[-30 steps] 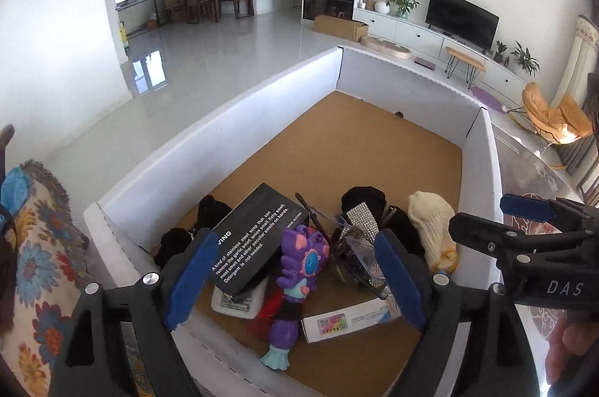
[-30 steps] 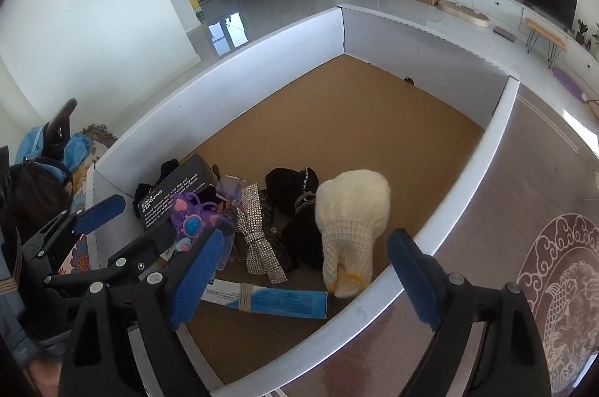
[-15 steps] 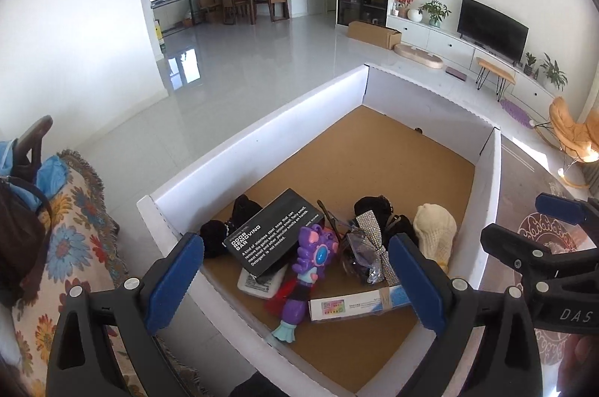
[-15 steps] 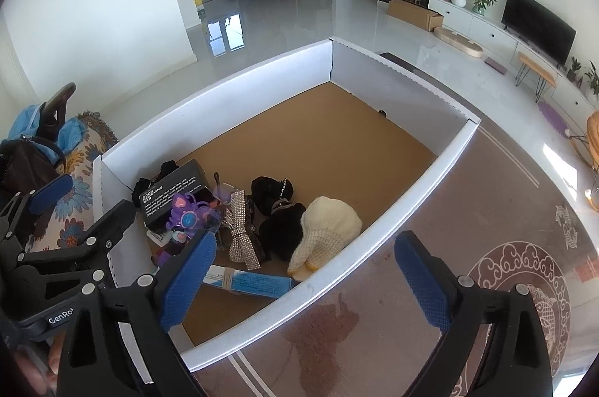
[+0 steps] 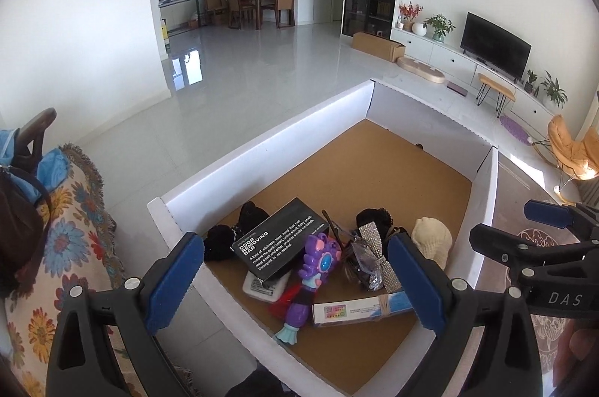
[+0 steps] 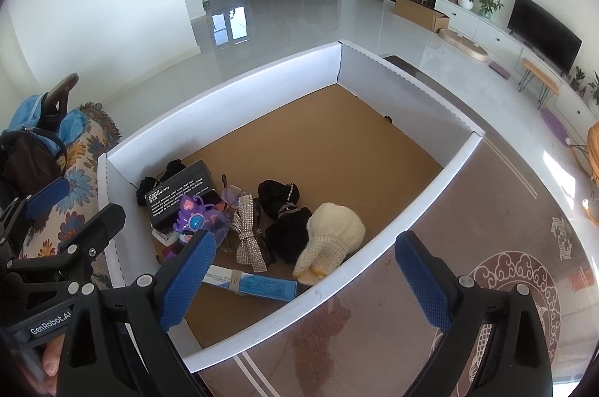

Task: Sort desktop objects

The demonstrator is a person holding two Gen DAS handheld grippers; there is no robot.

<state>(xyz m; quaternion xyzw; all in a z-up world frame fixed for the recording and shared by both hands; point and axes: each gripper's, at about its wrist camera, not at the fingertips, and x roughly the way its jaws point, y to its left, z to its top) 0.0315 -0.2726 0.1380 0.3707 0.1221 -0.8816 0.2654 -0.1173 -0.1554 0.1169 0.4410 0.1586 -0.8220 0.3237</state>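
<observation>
**Q.** What lies in the white-walled tray (image 6: 239, 86), read from left to right?

**A.** Everything is crowded into the near-left corner, about seven o'clock on the brown floor. In order:
- a black knitted item (image 6: 146, 185) against the left wall;
- a rigid black carton marked ODOR REMOVING BAR (image 6: 179, 195);
- a glossy purple plastic toy (image 6: 191, 215), lobed like a flower, partly under the carton's lower edge;
- a rhinestone bow (image 6: 248, 231), faceted and floppy;
- a black fuzzy heap (image 6: 284, 210);
- a cream knitted mitten (image 6: 329, 238), ribbed and soft, at four o'clock of the pile;
- a flat blue-and-white packet (image 6: 258, 283), tied with a band, lying across the front at six o'clock.

**Q.** In what state are the two tools?

**A.** The left gripper (image 5: 295, 283) and the right gripper (image 6: 305, 279) both stand spread wide with nothing between the blue ribbed pads, above the tray. Neither touches an item.

**Q.** How is the first pick best made?

**A.** In my judgement, sorting has not begun. An exposed outlier should go first.
1. The mitten compresses, so pinch across its ribbed cuff.
2. The packet is thin, so approach steeply and close across its narrow width.
3. The carton overlaps its neighbours, so lifting it early may drag the toy.
</observation>
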